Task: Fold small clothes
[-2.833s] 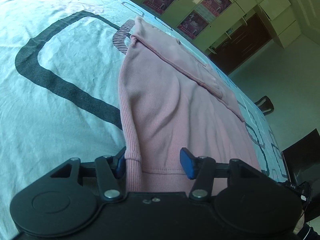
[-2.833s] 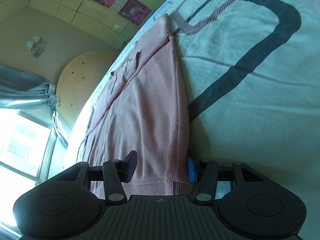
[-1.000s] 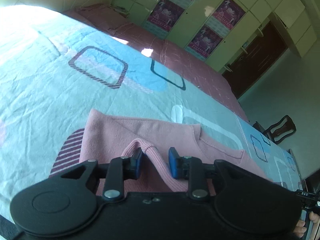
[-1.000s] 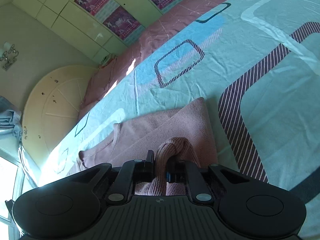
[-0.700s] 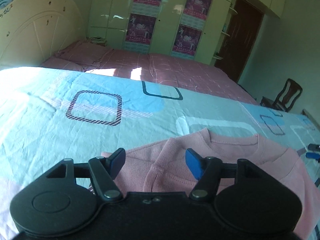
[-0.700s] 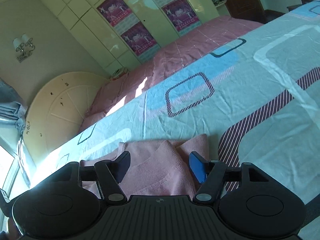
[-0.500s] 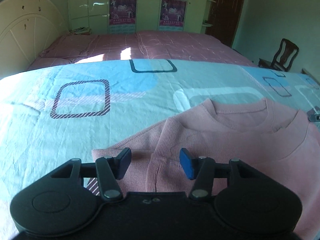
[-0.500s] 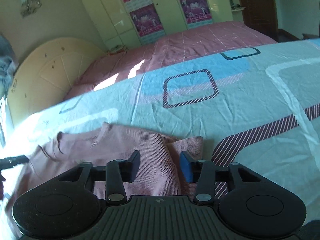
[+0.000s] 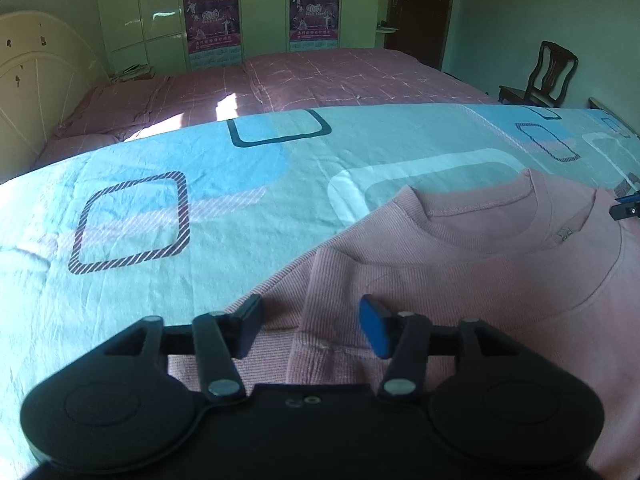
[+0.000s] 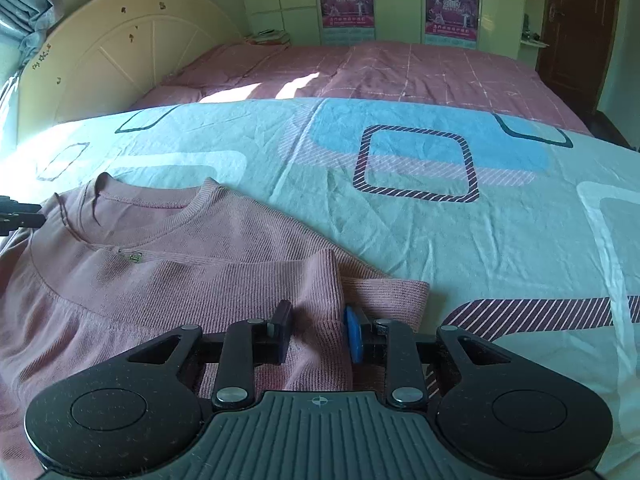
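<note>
- Bed (image 9: 248,208) w/ a light blue sheet printed w/ rounded squares (some striped maroon, some dark outline); a plaid pink cover (image 9: 320,76) lies across its far part.
- Cream headboard (image 10: 120,52) at the far left in the right view; pale green wardrobe doors (image 9: 264,4) behind, carrying two purple posters (image 9: 211,20). One reads "2010" — the rest is too small to read.
- Dark door (image 9: 420,8) and a wooden chair (image 9: 548,76) at the right of the left view.
- Pink ribbed top (image 9: 460,280) lies on the sheet, neckline toward the far side, bottom part folded up over the chest; a sleeve (image 10: 384,292) sticks out flat on the right.
- Tiny green tag (image 10: 134,257) below the collar, writing not legible.
- Left gripper (image 9: 310,322): fingers spread wide over the folded edge, holding nothing.
- Right gripper (image 10: 318,330): narrower gap, fingers either side of the fold's corner, not pinching it (cloth lies flat).
</note>
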Tool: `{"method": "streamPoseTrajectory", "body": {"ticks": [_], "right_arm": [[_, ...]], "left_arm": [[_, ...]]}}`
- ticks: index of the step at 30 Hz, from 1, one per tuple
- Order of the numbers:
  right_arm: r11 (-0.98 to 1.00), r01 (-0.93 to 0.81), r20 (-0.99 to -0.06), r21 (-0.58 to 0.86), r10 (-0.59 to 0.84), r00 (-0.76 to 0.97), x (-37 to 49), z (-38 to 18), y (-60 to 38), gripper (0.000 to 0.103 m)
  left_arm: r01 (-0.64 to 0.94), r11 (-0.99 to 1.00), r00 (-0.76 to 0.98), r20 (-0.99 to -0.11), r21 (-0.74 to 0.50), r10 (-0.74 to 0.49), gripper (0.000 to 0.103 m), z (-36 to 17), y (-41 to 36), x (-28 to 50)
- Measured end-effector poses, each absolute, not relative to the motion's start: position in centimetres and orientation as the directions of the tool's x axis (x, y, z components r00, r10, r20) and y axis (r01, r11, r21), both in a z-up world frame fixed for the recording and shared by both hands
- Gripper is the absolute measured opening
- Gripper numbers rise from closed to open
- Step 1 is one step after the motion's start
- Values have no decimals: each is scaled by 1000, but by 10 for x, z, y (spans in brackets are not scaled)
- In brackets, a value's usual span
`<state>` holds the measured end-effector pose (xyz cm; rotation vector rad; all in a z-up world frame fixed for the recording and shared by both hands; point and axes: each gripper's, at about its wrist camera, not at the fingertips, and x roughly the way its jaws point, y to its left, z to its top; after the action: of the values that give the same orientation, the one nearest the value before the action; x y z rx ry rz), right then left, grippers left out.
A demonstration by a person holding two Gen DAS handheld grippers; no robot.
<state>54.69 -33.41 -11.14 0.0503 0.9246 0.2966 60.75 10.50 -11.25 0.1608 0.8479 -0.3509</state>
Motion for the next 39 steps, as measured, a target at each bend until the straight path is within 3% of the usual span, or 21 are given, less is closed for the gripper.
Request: {"method": "streamPoseTrajectory", "body": {"ticks": [4,6,7,8,9,11,14,18,27,28,29,30,31,33,38,39], "right_arm": [[954,-235,-780,184,287,555,548,-109,-333,28],[954,-259,-781,153,277,559,547,-108,-328,27],[953,-271,-783,136,271,560,546,-108,-326,21],[949,-283,-783,139,280,556,546,-108,-324,13],[948,-289,-781,134,280,557,544,-107,-323,9],[943,-301,-761,140,297,577,537,-100,-324,8],[924,-197,-595,327,363,717,516,-77,-359,7],[948,-126,-624,291,289,727,528,-99,-359,7],[986,-113,-710,120,165,685,543,-122,-334,7],[988,-118,-715,101,155,682,542,-120,-331,7],[990,-116,-720,84,141,680,542,-118,-331,9],[994,-95,-713,54,105,693,539,-113,-328,29],[997,-72,-680,19,66,730,532,-103,-325,50],[993,-99,-648,60,114,753,519,-89,-318,51],[918,-367,-646,149,372,667,496,-82,-238,48],[900,-404,-651,164,406,641,496,-85,-222,46]], "left_arm": [[405,913,583,-757,-44,-295,34,-112,103,611],[438,898,571,-762,-32,-306,30,-113,95,612],[460,888,566,-765,-14,-306,23,-115,90,612],[476,879,568,-764,2,-306,5,-114,86,611],[480,877,582,-756,22,-299,5,-112,84,608],[440,897,685,-658,32,-313,4,-100,90,590],[303,952,793,-547,-30,-269,4,-91,114,569],[204,976,767,-609,-70,-204,4,-112,115,589],[221,968,735,-673,117,-87,4,-129,91,600],[232,962,736,-672,144,-77,6,-128,89,598],[220,962,736,-675,164,-53,18,-126,87,597],[198,962,739,-674,188,-20,26,-120,86,594],[187,961,757,-653,205,-8,44,-111,83,586],[199,965,783,-619,168,-54,47,-93,74,568],[382,924,722,-632,27,-281,67,-90,2,531],[410,912,705,-642,23,-301,68,-96,-11,529]]}}
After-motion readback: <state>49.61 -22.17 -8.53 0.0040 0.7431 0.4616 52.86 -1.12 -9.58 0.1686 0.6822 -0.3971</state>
